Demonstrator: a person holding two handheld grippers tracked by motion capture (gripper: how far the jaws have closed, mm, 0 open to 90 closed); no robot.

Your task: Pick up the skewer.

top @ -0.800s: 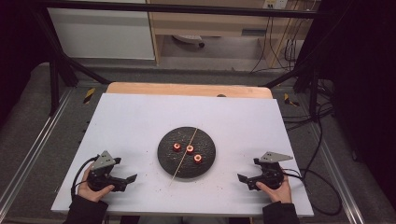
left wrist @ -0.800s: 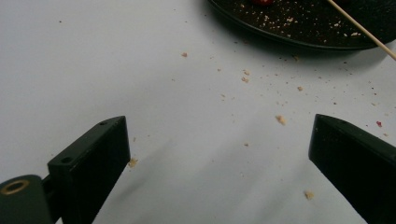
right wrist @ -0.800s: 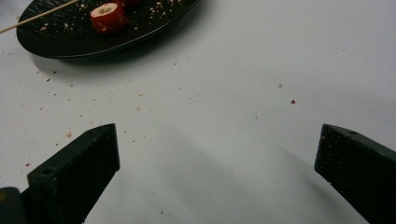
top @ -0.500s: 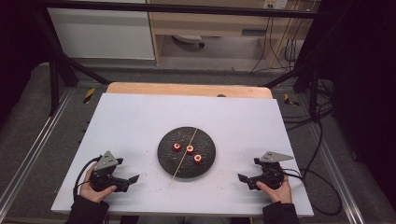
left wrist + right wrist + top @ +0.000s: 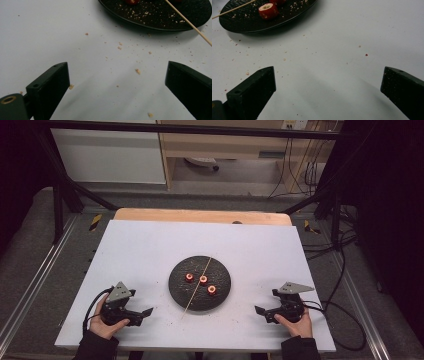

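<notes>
Nothing much has shifted since the earlier frames: both my hands rest where they were near the front edge of the white table, and the plate has not moved.

My left gripper sits near the front left corner, its jaws spread wide with nothing between them; in the left gripper view they frame bare, crumb-speckled tabletop. My left hand wraps the body from behind, forearm coming in over the front edge, the jaws pointing toward the middle of the table.

My right gripper lies near the front right corner, jaws equally wide and empty, aimed inward. My right hand grips it from behind in the same way.

Between the grippers, well apart from both, the black plate sits at the table's middle. Three red rings lie on it, and a thin wooden skewer rests slantwise across it, its near end reaching past the rim toward the front edge.

I can read no writing anywhere.
</notes>
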